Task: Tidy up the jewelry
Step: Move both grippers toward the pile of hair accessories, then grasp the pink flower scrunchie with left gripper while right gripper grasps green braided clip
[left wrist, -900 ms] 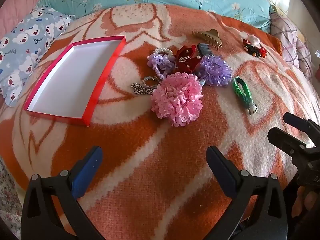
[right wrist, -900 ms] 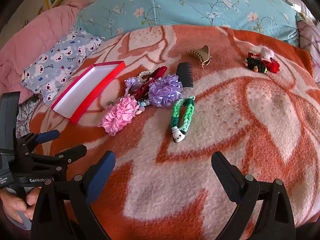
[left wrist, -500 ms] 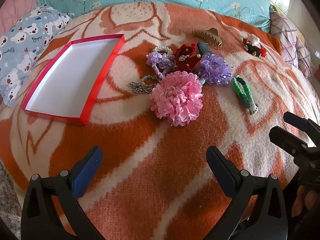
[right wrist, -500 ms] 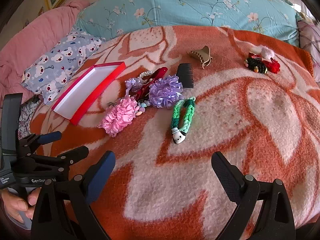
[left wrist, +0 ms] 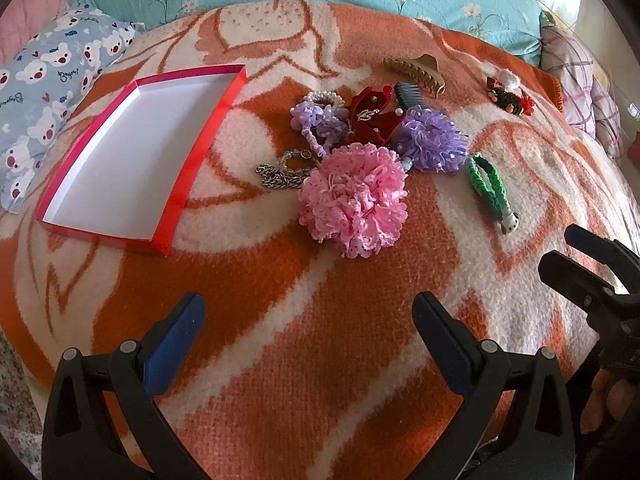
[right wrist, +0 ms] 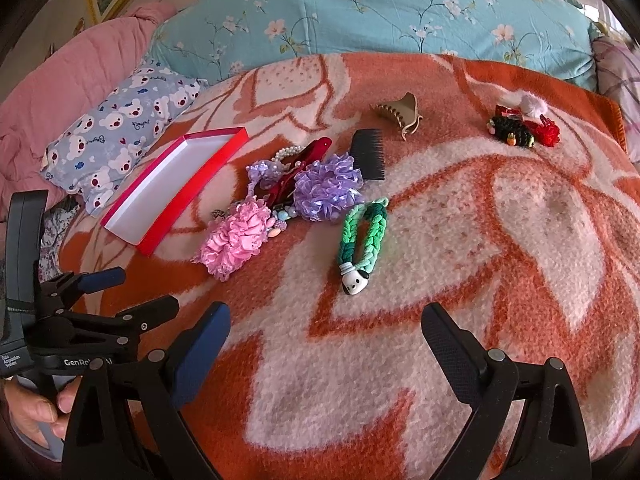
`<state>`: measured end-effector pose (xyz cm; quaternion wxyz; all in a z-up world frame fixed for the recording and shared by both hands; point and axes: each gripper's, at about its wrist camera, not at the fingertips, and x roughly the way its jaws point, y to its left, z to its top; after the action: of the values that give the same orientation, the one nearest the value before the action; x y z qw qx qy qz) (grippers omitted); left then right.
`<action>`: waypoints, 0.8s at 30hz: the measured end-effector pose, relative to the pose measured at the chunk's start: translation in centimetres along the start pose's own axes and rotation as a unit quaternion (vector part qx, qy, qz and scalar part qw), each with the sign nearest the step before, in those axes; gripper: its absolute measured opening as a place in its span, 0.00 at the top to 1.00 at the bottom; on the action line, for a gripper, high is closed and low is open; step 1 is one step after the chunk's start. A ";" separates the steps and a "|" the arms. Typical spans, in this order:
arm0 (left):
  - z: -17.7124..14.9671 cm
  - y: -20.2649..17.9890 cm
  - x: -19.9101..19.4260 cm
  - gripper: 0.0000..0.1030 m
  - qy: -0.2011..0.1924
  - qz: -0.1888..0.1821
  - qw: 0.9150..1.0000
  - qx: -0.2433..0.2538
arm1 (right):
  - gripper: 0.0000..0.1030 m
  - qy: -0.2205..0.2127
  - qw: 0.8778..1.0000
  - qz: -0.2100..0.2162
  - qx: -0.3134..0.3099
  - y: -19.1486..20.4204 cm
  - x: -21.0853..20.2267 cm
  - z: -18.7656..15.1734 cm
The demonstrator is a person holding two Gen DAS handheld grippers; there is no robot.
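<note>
A heap of hair ornaments and jewelry lies on an orange and white blanket: a pink frilly scrunchie [left wrist: 354, 200] [right wrist: 236, 236], a purple scrunchie [left wrist: 434, 138] [right wrist: 326, 188], a red bow [left wrist: 374, 114], a metal chain [left wrist: 280, 178], a black comb [right wrist: 367, 154] and a green braided band [left wrist: 490, 188] [right wrist: 360, 240]. An empty red box [left wrist: 120, 164] [right wrist: 176, 184] sits left of the heap. My left gripper [left wrist: 308, 332] hangs open above bare blanket, short of the pink scrunchie. My right gripper [right wrist: 326, 340] is open too, just short of the green band.
A tan claw clip [left wrist: 416, 70] [right wrist: 400, 114] and a red and black ornament [left wrist: 510, 96] [right wrist: 520, 126] lie farther back. A bear-print pillow [right wrist: 120, 128], a pink quilt [right wrist: 60, 80] and a teal floral cover [right wrist: 380, 12] border the blanket. A hand [right wrist: 36, 412] holds the left tool.
The left wrist view has shifted slightly, with the box and the heap a little lower in frame. Both grippers stay open and nothing was taken hold of.
</note>
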<state>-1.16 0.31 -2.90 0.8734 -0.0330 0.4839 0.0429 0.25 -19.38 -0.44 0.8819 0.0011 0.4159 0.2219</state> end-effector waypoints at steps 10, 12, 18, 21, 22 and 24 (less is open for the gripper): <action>1.1 0.7 1.1 0.00 0.010 -0.022 1.000 -0.008 | 0.10 0.021 1.000 -0.016 0.011 -0.7 1.3 0.8; 1.5 0.8 1.3 0.00 0.007 -0.030 1.000 -0.007 | 0.13 0.021 1.000 -0.020 0.011 -0.8 1.7 1.1; 3.4 0.7 2.2 0.00 -0.005 -0.058 0.998 -0.003 | 0.27 0.031 0.999 -0.018 0.021 -1.2 3.8 2.0; 4.4 0.6 3.5 0.00 0.001 -0.079 0.997 -0.003 | 0.33 0.040 0.999 -0.022 0.025 -1.6 5.0 2.4; 4.7 0.6 3.9 0.00 0.004 -0.084 0.996 -0.005 | 0.36 0.038 0.999 -0.020 0.028 -1.7 5.3 2.5; 5.2 0.5 4.9 0.07 0.012 -0.096 0.995 -0.007 | 0.41 0.040 0.998 -0.026 0.031 -2.0 5.8 2.9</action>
<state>5.74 1.55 -4.32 0.8676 -0.0860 0.4883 -0.0386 6.37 -18.39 -3.21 0.8694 0.0092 0.4577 0.1858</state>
